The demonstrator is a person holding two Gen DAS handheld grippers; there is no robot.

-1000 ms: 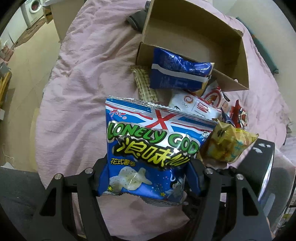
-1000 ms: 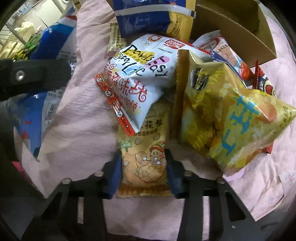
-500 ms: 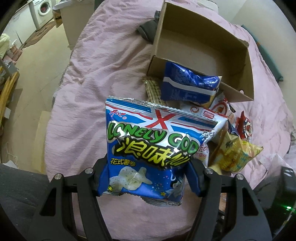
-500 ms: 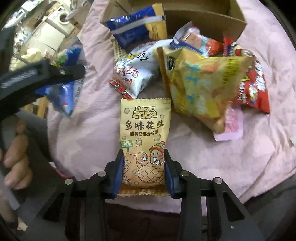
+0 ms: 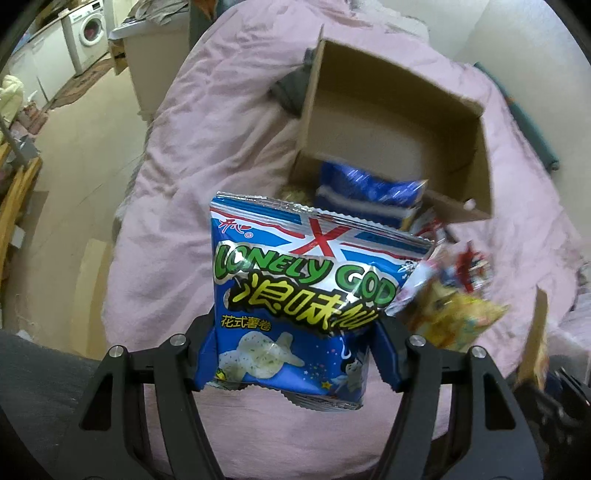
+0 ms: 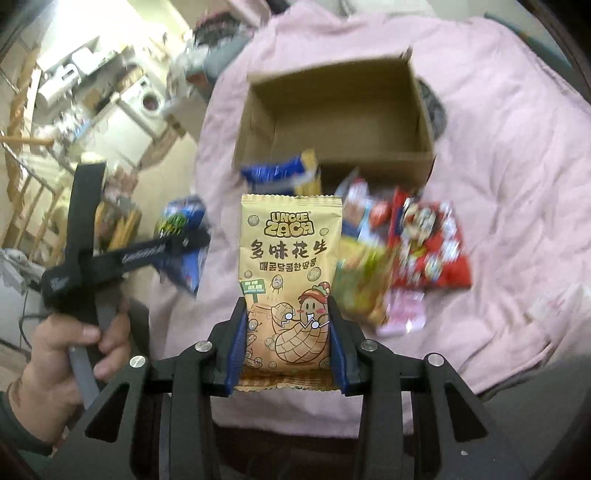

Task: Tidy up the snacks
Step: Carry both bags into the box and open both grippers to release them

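Observation:
My left gripper point(image 5: 295, 354) is shut on a blue Lonely God chip bag point(image 5: 306, 295) and holds it up above the pink bed cover. My right gripper point(image 6: 286, 343) is shut on a tan Uncle Zach peanut bag point(image 6: 288, 273), also lifted. An open cardboard box point(image 5: 391, 122) lies on the bed behind; it also shows in the right wrist view point(image 6: 332, 110). A blue snack bag point(image 5: 365, 195) leans at the box mouth. A pile of snacks, yellow point(image 5: 454, 317) and red point(image 6: 428, 251), lies in front of the box.
The pink bed cover point(image 5: 229, 147) spreads around the box. The floor, a washing machine point(image 5: 90, 33) and cabinets lie to the left. The left gripper and the hand holding it point(image 6: 74, 332) show at the left of the right wrist view.
Both grippers have risen and pulled back from the pile, each with its bag. The peanut bag came free from under the other snacks. The box now shows more fully.

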